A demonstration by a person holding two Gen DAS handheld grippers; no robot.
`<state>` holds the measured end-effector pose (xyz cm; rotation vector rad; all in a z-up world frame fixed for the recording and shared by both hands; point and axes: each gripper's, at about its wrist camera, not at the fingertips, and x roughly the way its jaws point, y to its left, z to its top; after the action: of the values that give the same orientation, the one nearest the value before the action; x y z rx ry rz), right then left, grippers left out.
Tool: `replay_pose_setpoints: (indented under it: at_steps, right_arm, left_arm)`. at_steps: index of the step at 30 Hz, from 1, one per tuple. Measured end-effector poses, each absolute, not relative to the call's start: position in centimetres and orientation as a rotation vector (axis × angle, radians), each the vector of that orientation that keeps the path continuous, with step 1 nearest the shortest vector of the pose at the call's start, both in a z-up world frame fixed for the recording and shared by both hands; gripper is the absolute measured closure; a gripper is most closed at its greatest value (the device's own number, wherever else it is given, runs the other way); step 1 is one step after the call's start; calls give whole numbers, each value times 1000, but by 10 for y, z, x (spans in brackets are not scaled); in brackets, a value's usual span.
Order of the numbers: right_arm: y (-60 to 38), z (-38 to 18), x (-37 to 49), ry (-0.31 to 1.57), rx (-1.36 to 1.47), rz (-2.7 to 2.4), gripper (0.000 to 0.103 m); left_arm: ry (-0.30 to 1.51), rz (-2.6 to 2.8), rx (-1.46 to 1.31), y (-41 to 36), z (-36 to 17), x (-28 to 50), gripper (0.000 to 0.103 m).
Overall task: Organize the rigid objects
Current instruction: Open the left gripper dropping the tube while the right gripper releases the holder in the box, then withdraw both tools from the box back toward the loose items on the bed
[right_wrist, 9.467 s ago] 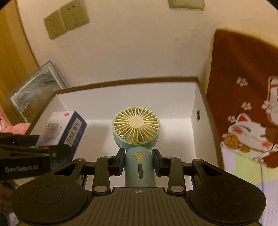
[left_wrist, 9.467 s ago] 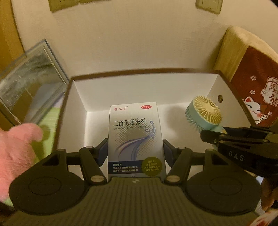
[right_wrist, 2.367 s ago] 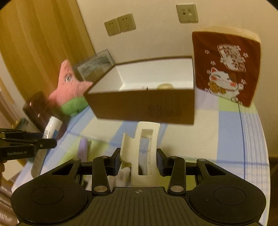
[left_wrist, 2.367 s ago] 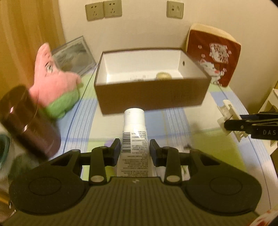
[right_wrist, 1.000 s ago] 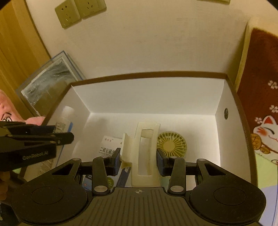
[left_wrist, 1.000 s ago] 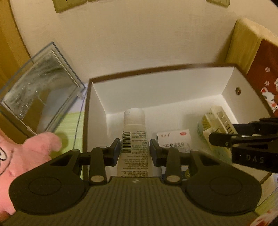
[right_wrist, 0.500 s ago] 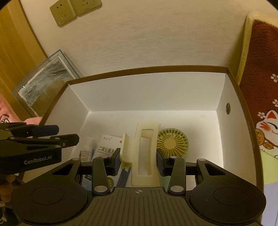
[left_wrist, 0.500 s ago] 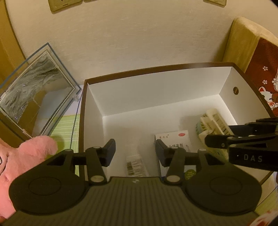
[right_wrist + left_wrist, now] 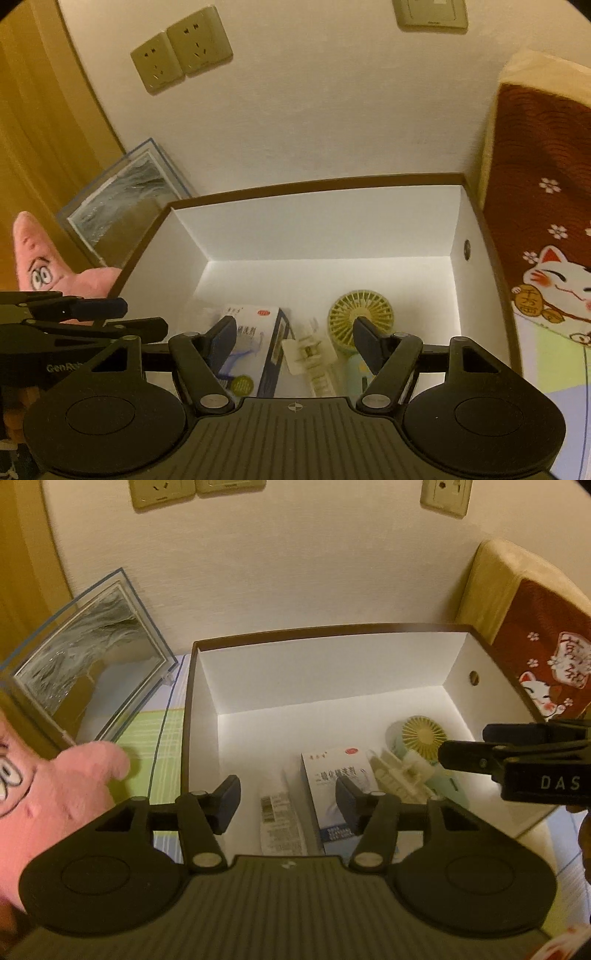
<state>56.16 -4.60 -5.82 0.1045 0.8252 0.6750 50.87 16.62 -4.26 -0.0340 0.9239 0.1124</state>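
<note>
The white tube (image 9: 282, 819), medicine carton (image 9: 334, 786), cream clip (image 9: 312, 360) and mint fan (image 9: 360, 314) lie crowded along the near floor of the box (image 9: 332, 672), whose far half is bare. Their near ends are cut off behind both gripper bodies. The left gripper (image 9: 286, 799) and right gripper (image 9: 293, 338) hang above them, jaws just opened wide and gripping nothing.

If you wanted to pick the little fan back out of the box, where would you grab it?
Probably by its round head. The little fan lies flat in the box, grille up, and the cream clip lies beside its mint handle. I would come straight down from above and close the tool across the head's rim, which has bare floor around it.
</note>
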Motion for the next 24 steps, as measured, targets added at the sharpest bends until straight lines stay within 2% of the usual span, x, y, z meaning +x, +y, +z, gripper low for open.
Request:
replay_pose_setpoints:
  at_steps: [24]
  right_arm:
    - [-123,-24,438,793,208,677,33]
  left_arm:
    - [893,113,-156,138,4,371,49]
